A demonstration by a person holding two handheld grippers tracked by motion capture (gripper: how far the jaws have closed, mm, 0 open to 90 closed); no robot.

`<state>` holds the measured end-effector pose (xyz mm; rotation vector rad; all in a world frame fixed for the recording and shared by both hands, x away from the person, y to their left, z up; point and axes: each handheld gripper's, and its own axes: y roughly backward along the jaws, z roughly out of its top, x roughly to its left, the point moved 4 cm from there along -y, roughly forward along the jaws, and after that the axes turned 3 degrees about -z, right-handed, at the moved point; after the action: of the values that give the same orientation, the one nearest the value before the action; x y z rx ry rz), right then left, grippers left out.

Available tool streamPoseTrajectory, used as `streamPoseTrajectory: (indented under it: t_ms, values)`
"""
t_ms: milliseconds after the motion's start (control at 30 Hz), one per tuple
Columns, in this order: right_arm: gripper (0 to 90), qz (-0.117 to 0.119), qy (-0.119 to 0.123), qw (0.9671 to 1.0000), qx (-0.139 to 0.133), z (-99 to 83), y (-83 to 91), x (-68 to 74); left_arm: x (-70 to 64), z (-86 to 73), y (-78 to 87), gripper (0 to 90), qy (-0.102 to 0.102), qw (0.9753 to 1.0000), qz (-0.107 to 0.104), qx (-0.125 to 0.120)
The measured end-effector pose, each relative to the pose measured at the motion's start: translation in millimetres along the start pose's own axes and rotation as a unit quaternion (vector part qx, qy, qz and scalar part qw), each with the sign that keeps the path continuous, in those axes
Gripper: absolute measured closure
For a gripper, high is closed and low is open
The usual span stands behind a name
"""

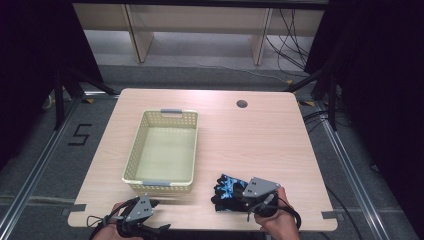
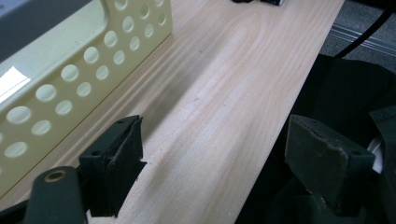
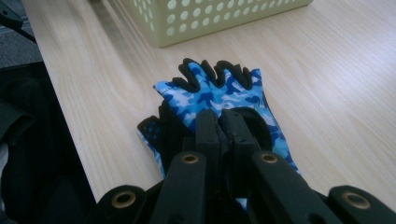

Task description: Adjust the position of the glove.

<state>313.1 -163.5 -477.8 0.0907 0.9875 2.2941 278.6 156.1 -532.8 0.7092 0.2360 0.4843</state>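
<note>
A blue camouflage glove (image 3: pixel 219 91) with black fingertips lies flat on the wooden table (image 3: pixel 327 70), its fingers pointing toward the basket. A second glove (image 3: pixel 150 131) peeks out from beneath it on the left. My right gripper (image 3: pixel 219 119) is shut, its jaws pressed together on the top glove's black cuff. In the high view the gloves (image 1: pixel 226 189) lie near the table's front edge, with the right gripper (image 1: pixel 241 196) just to their right. My left gripper (image 2: pixel 219 137) is open with nothing between its jaws, held low over the front edge by the basket's near left corner (image 1: pixel 156 216).
A pale yellow perforated basket (image 1: pixel 132 155) with grey handles stands left of the table's centre, its near wall (image 2: pixel 70 79) close to the left gripper. A round cable hole (image 1: pixel 242 104) sits at the back of the table. Dark clothing (image 2: pixel 355 93) lies past the front edge.
</note>
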Motion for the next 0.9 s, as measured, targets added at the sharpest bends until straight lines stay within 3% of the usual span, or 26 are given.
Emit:
streamPoseTrajectory:
  t_ms: [67,167,300,467,733,900]
  values:
    - [87.1,0.000,0.008,1.0000,-0.001,-0.6,0.7,1.7,0.8,0.0,-0.1,18.8,-0.003,1.0000,0.007,0.001]
    - [87.1,-0.005,0.001,1.0000,0.004,-2.1,1.4,8.1,1.9,-0.7,-0.5,18.8,-0.008,0.9999,0.010,0.008]
    - [87.1,-0.003,0.017,0.9998,0.011,-3.2,-2.6,13.0,1.6,-0.6,0.0,18.8,-0.008,0.9999,0.006,0.007]
    - [86.9,-0.003,0.009,0.9996,0.028,-6.7,-7.5,17.1,0.5,-0.2,-0.8,18.8,-0.003,1.0000,0.004,0.003]
    - [86.2,0.020,0.027,0.9978,0.057,-15.4,-25.5,27.8,0.8,-0.9,-1.4,18.8,-0.006,1.0000,0.002,0.007]
    - [85.5,0.021,0.029,0.9973,0.064,-19.5,-30.1,28.7,0.7,-0.9,-1.1,18.8,-0.008,0.9999,0.001,0.007]
